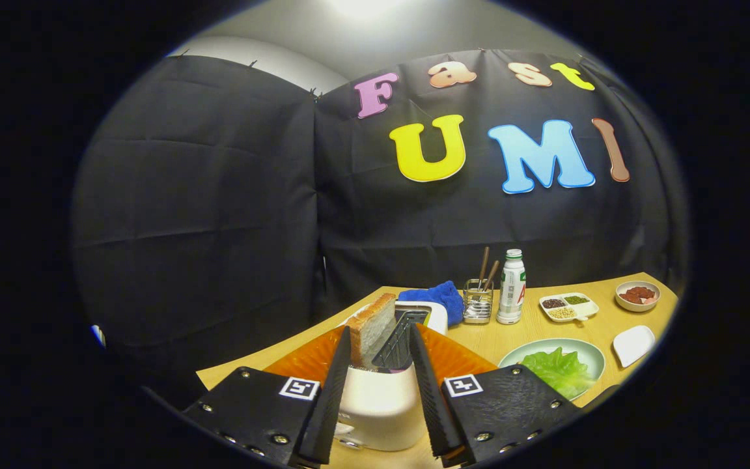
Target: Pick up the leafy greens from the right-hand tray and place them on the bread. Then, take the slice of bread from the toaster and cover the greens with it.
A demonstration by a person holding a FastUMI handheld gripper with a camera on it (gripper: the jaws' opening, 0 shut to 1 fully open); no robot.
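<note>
- The gripper (pixel 378 345) is held over the toaster (pixel 381 397), jaws spread, pinching nothing.
- A bread slice (pixel 371 326) stands in the toaster slot between them.
- Leafy greens (pixel 557 370) lie on the green plate (pixel 593 352), right.

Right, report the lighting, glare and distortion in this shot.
Gripper view: a ceiling lamp blows out white overhead; fisheye bends the table edge; the open tongs straddle the toaster; bread and greens are sharp and evenly lit.

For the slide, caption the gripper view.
Open tongs straddle the toaster and its bread slice; greens wait alongside.
</note>
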